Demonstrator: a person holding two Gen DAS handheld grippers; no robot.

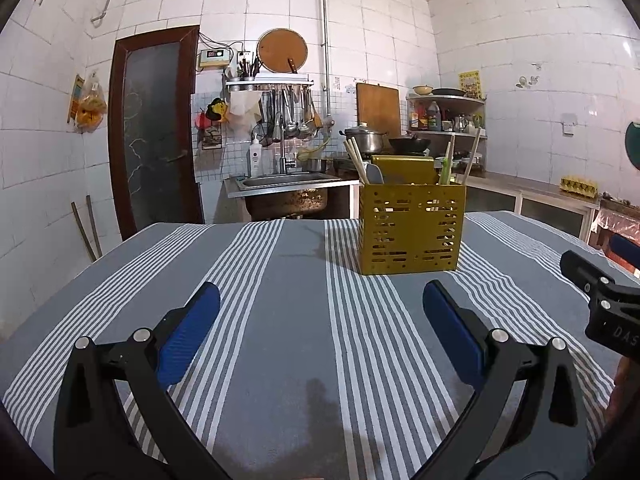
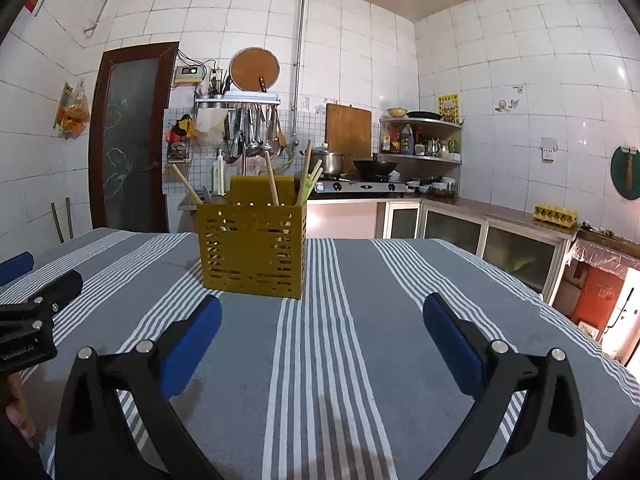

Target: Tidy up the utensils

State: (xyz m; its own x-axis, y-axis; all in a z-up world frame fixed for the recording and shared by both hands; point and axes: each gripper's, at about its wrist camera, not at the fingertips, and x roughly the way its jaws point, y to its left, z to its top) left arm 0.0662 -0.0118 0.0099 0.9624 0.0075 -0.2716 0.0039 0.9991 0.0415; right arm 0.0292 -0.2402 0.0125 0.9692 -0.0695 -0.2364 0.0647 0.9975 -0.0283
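Two handheld grippers, side by side, low over a grey-and-white striped tablecloth [image 1: 296,320]. Left gripper [image 1: 320,312] spread wide, blue pads well apart, nothing between them; right gripper [image 2: 322,314] likewise wide open and empty. Straight ahead, standing upright on the cloth: a mustard-yellow perforated utensil caddy [image 1: 412,232], to the right of centre in the left view and left of centre in the right view. Already inside: wooden chopsticks [image 1: 358,164] leaning out at the left corner, more sticks at the right, a pale green utensil [image 1: 445,168], and a grey spoon-like head [image 1: 375,174] barely above the rim. No loose utensils visible on the cloth between grippers and caddy, so likely little or nothing left to sort. Probably light, thin and stiff, those chopsticks; smooth and round enough to roll or pivot between flat pads, so best pinched near mid-shaft, squarely, with a firm close. Caddy probably light too, apt to slide or tip on soft cloth if nudged at the rim. Leaning stick ends the main obstruction to any approach from above. Behind the table and well clear: a steel sink [image 1: 288,180], a gas stove with wok [image 2: 374,168] and pot, corner shelves.
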